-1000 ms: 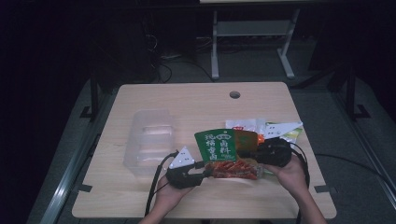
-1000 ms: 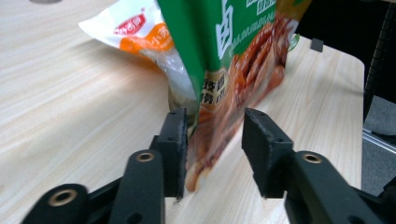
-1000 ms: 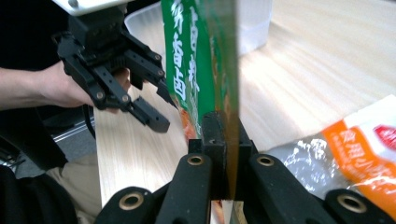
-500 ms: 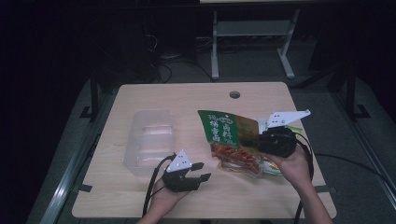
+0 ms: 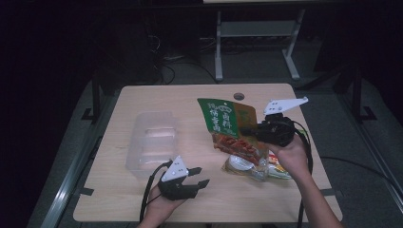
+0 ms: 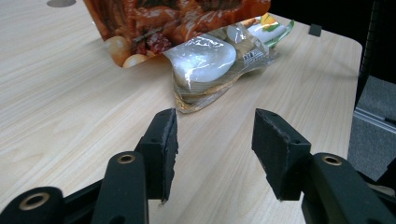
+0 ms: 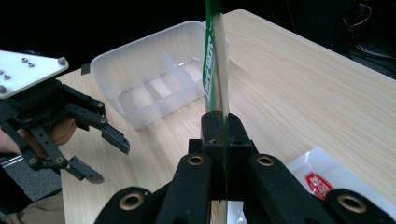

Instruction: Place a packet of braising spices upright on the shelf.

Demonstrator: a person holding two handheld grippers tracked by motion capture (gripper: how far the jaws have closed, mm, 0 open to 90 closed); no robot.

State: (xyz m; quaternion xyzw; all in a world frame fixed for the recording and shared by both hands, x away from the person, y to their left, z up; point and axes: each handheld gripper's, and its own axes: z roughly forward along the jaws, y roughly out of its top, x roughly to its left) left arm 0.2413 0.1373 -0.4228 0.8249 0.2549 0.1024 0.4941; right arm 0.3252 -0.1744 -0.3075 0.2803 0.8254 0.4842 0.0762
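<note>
A green snack bag (image 5: 228, 126) with red food printed on its lower part hangs tilted above the table, and my right gripper (image 5: 247, 130) is shut on its right edge. In the right gripper view the bag's edge (image 7: 215, 56) rises straight out of the closed right gripper (image 7: 223, 128). My left gripper (image 5: 201, 176) rests low near the table's front edge, to the left of the bag. Its jaws have just been opening, and in the left gripper view nothing lies between them (image 6: 212, 140). The bag's lower end (image 6: 177, 18) hangs farther off.
A clear packet with white contents (image 5: 242, 164) and other small packets lie on the table under the bag. A clear divided plastic container (image 5: 152, 142) stands at the left. The wooden table (image 5: 142, 104) has a round hole (image 5: 239, 96) near its far edge.
The bag lay flat with both grippers at it. Now the left gripper has let go and opened, and the right gripper has lifted the bag up and tilted it upright.
</note>
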